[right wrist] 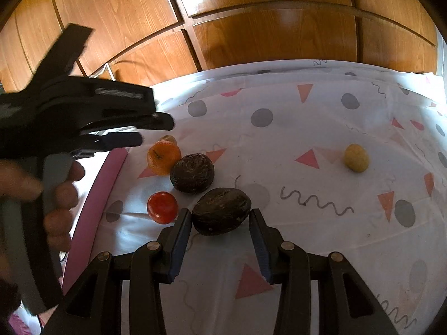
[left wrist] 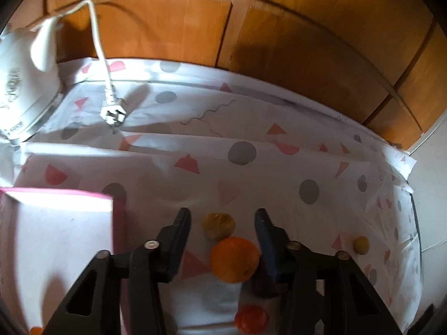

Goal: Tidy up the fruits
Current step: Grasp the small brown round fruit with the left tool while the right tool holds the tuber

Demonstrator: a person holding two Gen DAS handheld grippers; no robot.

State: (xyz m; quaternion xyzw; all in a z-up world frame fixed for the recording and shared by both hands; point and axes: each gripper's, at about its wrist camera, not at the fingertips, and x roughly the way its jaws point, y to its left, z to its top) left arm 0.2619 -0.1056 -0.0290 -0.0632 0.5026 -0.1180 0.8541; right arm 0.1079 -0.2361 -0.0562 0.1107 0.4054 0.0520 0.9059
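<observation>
My left gripper (left wrist: 222, 217) is open above an orange (left wrist: 234, 259) and a small yellow fruit (left wrist: 218, 225); it also shows from the side in the right wrist view (right wrist: 155, 131). A red tomato (left wrist: 251, 318) lies nearer, and another yellow fruit (left wrist: 361, 245) sits to the right. My right gripper (right wrist: 220, 217) is open, its fingers on either side of a dark wrinkled fruit (right wrist: 220, 210) on the cloth. A second dark fruit (right wrist: 192, 173), the orange (right wrist: 163, 157), the tomato (right wrist: 162, 207) and a yellow fruit (right wrist: 356, 157) lie around it.
A pink-rimmed white box (left wrist: 56, 237) stands at the left, its pink edge also in the right wrist view (right wrist: 95, 215). A white appliance (left wrist: 19, 89) with a cord and plug (left wrist: 113, 115) sits at the far left. Wooden cabinet doors (left wrist: 251, 28) back the patterned tablecloth (right wrist: 307, 128).
</observation>
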